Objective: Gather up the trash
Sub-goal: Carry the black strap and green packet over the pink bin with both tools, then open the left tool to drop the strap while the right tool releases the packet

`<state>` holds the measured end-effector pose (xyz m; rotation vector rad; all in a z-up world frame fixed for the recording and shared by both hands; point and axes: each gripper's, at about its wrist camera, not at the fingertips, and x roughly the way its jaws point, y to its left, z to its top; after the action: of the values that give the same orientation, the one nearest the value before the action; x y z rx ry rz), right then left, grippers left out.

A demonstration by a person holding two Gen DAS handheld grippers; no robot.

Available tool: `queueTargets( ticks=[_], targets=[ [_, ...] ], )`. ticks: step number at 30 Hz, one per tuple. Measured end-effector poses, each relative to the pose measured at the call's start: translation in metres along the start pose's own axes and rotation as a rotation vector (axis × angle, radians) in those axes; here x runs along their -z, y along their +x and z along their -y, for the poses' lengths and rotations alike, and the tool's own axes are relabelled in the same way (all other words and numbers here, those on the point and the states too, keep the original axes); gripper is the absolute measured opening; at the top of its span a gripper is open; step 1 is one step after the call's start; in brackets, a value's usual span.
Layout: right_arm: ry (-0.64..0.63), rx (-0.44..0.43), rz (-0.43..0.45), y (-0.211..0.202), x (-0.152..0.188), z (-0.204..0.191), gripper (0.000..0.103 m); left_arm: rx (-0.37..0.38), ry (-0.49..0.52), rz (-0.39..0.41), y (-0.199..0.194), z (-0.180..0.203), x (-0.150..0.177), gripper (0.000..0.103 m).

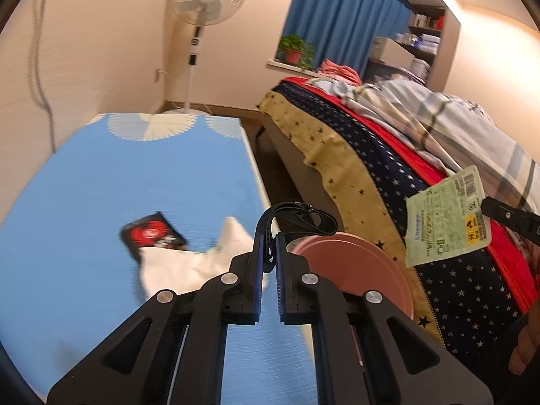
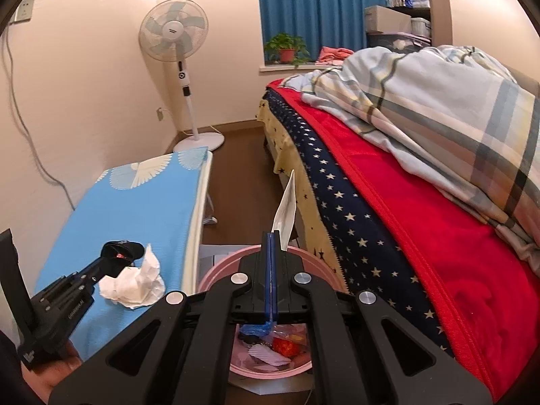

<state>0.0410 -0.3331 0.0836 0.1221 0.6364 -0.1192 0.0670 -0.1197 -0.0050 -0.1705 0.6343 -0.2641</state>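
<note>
The right gripper (image 2: 272, 239) is clenched on a green wrapper (image 1: 449, 216), held above the pink bin (image 2: 216, 271) beside the bed (image 2: 422, 222). The left gripper (image 1: 269, 246) is nearly closed on a black strap (image 1: 300, 214). A crumpled tissue (image 2: 135, 287) and black-red packet (image 1: 152, 236) are left on the blue table (image 1: 101, 185).

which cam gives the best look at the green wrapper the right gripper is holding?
Left wrist: the green wrapper faces the lens, barcode and print visible, pinched by the right gripper. Right wrist sees it only edge-on, a thin white sliver rising from shut jaws.
</note>
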Motion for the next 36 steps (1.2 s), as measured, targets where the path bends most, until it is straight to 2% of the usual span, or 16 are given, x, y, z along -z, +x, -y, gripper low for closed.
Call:
queueTargets(
  ticks=[13, 21, 29, 32, 34, 36],
  targets=[
    [0.024, 0.042, -0.061, 0.026, 0.008, 0.008, 0.000, 0.125, 0.074, -0.119, 0.052, 0.051, 0.029, 0.007],
    [0.042, 0.053, -0.098, 0.047, 0.014, 0.008, 0.000, 0.154, 0.098, -0.203, 0.075, 0.062, 0.049, 0.007],
    [0.051, 0.065, -0.103, 0.053, 0.016, 0.010, 0.000, 0.169, 0.103, -0.234, 0.083, 0.065, 0.056, 0.007],
    [0.057, 0.070, -0.101, 0.052, 0.016, 0.011, 0.001, 0.181, 0.108, -0.244, 0.085, 0.068, 0.058, 0.009],
    [0.063, 0.071, -0.100, 0.051, 0.016, 0.012, 0.002, 0.183, 0.112, -0.248, 0.085, 0.069, 0.059, 0.018],
    [0.062, 0.073, -0.100, 0.051, 0.016, 0.012, 0.003, 0.183, 0.113, -0.246, 0.084, 0.069, 0.059, 0.019]
  ],
)
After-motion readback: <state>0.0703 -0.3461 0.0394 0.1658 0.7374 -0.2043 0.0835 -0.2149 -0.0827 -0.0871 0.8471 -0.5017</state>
